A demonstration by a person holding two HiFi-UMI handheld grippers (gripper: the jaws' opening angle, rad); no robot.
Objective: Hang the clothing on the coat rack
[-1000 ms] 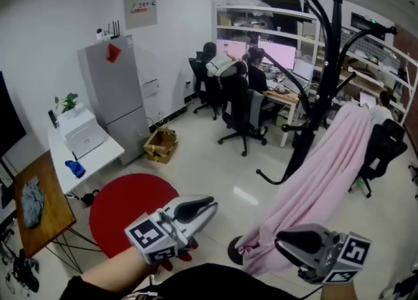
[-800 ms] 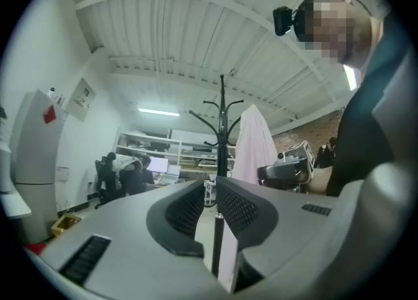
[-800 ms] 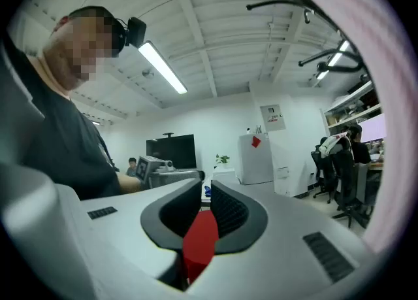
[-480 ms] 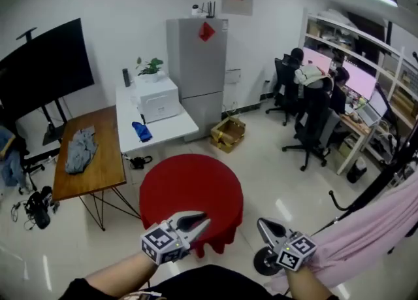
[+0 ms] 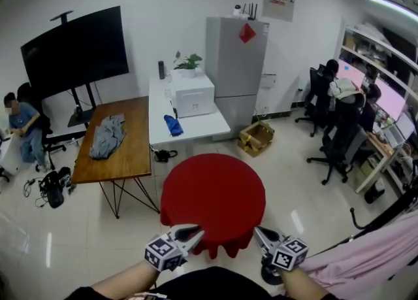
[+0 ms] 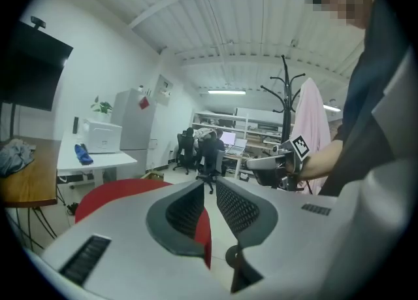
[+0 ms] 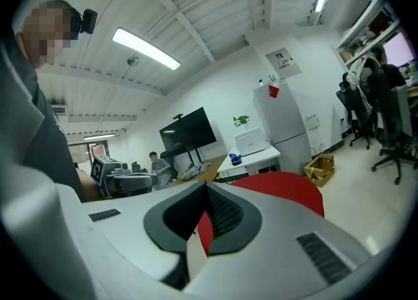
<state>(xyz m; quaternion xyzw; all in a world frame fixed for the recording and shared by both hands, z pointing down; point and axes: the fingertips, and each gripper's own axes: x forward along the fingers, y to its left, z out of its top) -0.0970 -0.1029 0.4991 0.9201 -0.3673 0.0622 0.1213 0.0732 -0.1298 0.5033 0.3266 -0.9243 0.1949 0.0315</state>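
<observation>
Head view puts both claws low at the bottom edge, side by side, pointing forward toward the near rim of a round red surface (image 5: 212,194). The left claw (image 5: 196,231) has its jaws a little apart, with only a narrow gap and nothing inside it; the left gripper view shows just the red surface through that gap. The right claw (image 5: 258,231) is closed on itself and carries nothing.

A pink garment (image 5: 372,259) hangs on the black coat rack (image 5: 395,208) at the lower right, near the right claw, so I judge this piece to be already done. The piece I judge to be next is the grey clothing (image 5: 108,136). It lies crumpled on the brown wooden surface (image 5: 130,161) at the left, well apart from both claws and beyond the red surface. It is ahead and to the left, so the left claw is the nearer one. Its long axis runs along the length of the wooden surface, away from the person. The rack stands on the opposite side, so after the grasp a carry across to the right would be needed.
</observation>
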